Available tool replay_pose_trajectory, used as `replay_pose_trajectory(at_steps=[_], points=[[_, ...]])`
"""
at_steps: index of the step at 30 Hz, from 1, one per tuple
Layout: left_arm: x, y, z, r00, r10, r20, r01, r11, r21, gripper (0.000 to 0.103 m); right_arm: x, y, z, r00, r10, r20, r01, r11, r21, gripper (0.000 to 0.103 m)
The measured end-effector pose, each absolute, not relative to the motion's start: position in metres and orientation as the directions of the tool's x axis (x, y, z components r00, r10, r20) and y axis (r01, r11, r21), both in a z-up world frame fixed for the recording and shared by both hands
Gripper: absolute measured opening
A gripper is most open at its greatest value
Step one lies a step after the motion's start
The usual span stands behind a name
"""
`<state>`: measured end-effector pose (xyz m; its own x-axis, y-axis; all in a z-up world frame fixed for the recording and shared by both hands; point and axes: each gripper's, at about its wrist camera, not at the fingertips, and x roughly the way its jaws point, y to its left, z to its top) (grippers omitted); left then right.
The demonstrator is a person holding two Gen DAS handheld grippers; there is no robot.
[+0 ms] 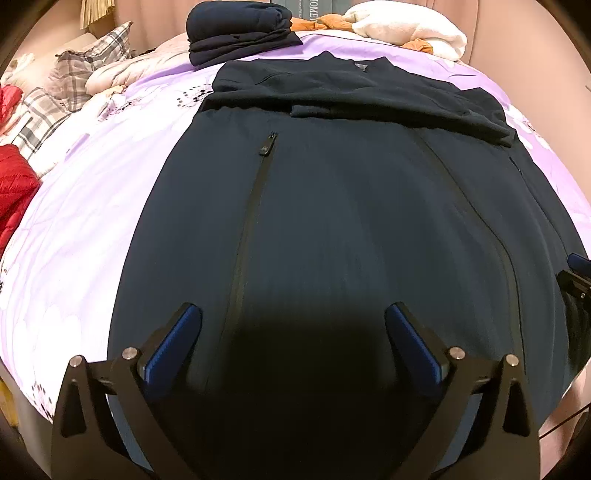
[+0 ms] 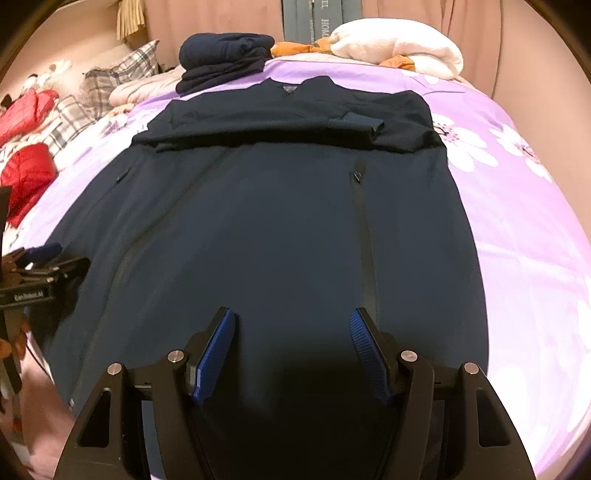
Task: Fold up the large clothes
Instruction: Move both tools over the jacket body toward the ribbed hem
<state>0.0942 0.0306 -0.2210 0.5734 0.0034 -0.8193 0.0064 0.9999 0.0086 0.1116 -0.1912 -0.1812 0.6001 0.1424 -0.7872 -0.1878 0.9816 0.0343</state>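
One dark navy jacket (image 1: pixel 332 221) lies flat mid-bed on the purple floral sheet (image 1: pixel 92 221) — sleeves folded across its chest. One folded navy stack (image 1: pixel 236 33) at the far edge; two red garments (image 2: pixel 27 177) left. Both tools gape, empty: left gripper (image 1: pixel 293 325), right gripper (image 2: pixel 291 332).

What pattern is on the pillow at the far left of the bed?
Grey and white plaid on the pillow, clearest in the left wrist view.

PLACE: home bedroom | SIGNS: bed (image 2: pixel 517 206) under lilac floral sheet — plaid pillows (image 1: pixel 92 59) | pink curtains (image 2: pixel 524 55) behind
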Motion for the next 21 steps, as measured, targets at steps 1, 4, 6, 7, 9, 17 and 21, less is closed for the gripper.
replay_pose_trajectory(at_steps=[1,4,6,7,9,17,21], points=[[0.092,0.031,-0.221,0.575,0.005,-0.818,0.006,1.000,0.010,0.102,0.109,-0.193,-0.182,0.600,0.130,-0.789,-0.177,0.984,0.028,0.071],[0.087,0.033,-0.221,0.575,0.007,-0.818,0.003,1.000,0.011,0.102,0.101,-0.201,-0.184,0.599,0.121,-0.792,-0.158,0.987,0.031,0.071],[0.084,0.033,-0.221,0.575,0.010,-0.818,0.002,1.000,0.013,0.102,0.097,-0.207,-0.184,0.598,0.109,-0.794,-0.141,0.989,0.030,0.071],[0.081,0.034,-0.220,0.575,0.013,-0.818,0.002,1.000,0.017,0.102,0.094,-0.210,-0.184,0.597,0.107,-0.795,-0.132,0.991,0.035,0.071],[0.078,0.035,-0.219,0.574,0.017,-0.818,-0.001,1.000,0.020,0.102,0.089,-0.216,-0.183,0.598,0.103,-0.795,-0.119,0.992,0.039,0.071],[0.061,0.047,-0.214,0.567,0.029,-0.823,-0.032,0.999,0.013,0.102,0.070,-0.240,-0.180,0.610,0.075,-0.789,-0.052,0.997,0.055,0.071],[0.053,0.059,-0.210,0.570,0.048,-0.820,-0.064,0.998,0.013,0.102,0.064,-0.250,-0.176,0.621,0.091,-0.778,-0.037,0.996,0.087,0.071]])
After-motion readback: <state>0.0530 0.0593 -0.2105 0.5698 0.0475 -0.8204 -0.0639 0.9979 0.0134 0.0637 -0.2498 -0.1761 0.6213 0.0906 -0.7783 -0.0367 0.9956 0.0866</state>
